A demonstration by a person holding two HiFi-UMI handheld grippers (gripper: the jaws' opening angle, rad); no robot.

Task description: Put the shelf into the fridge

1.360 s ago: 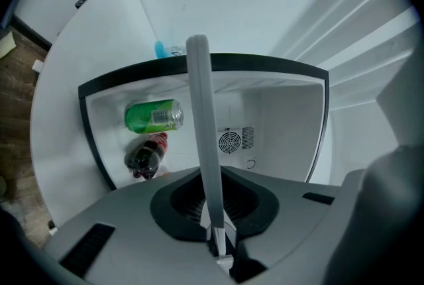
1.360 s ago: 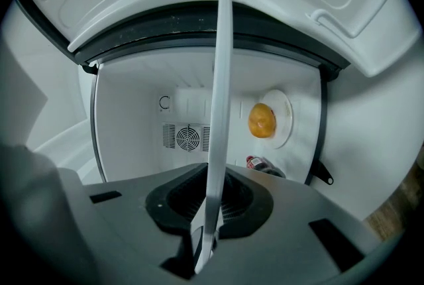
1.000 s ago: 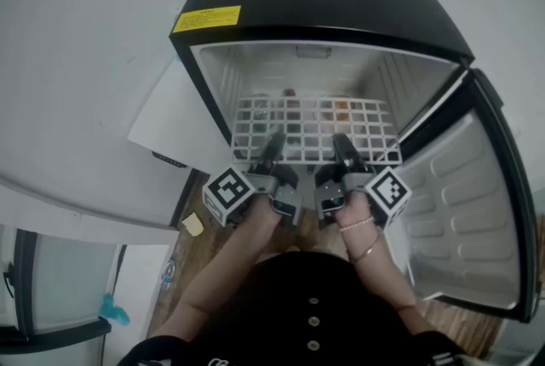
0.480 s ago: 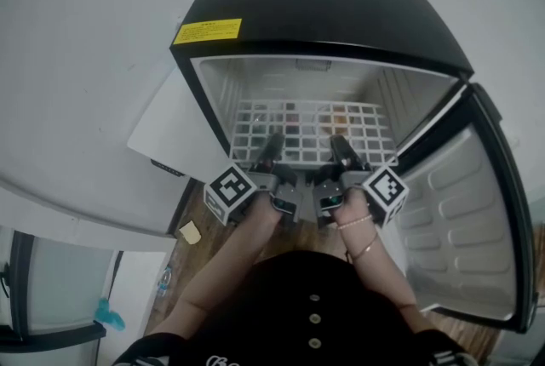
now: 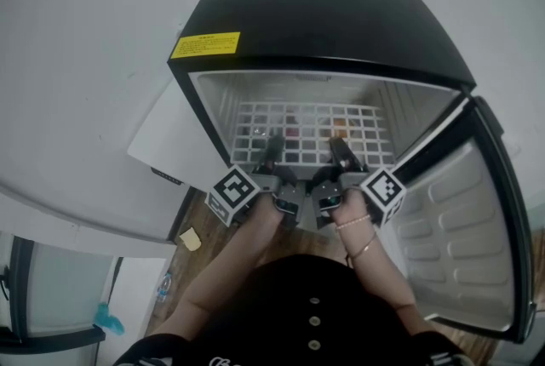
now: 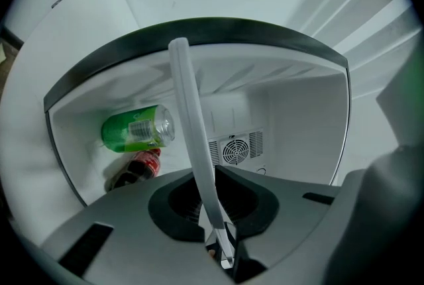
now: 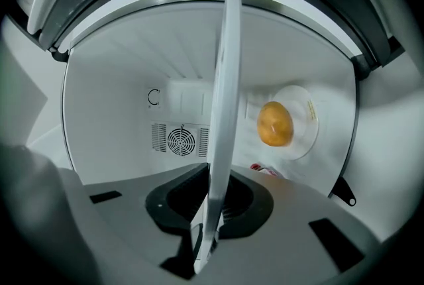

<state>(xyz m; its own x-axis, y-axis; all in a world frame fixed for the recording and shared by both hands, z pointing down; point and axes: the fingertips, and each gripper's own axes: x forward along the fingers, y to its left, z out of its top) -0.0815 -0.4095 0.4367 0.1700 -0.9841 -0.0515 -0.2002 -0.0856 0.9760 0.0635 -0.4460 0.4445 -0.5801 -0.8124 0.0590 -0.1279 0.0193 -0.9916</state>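
Observation:
A white wire shelf [image 5: 311, 133] lies level inside the open black mini fridge [image 5: 324, 7], most of it within the white cavity. My left gripper [image 5: 274, 148] is shut on the shelf's front edge at the left. My right gripper [image 5: 338, 150] is shut on that edge at the right. In the left gripper view the shelf [image 6: 192, 138] shows edge-on as a white bar between the jaws. The right gripper view also has the shelf [image 7: 222, 111] edge-on, running into the cavity.
Below the shelf lie a green can [image 6: 138, 128] and a dark cola bottle [image 6: 134, 170] at the left, an orange fruit [image 7: 275, 123] on a white plate [image 7: 301, 119] at the right. The fridge door [image 5: 464, 245] hangs open at the right. A white cabinet [image 5: 166, 130] stands left.
Both grippers have pushed forward with the shelf, which has slid deeper into the fridge cavity. Their grip on its front edge is unchanged.

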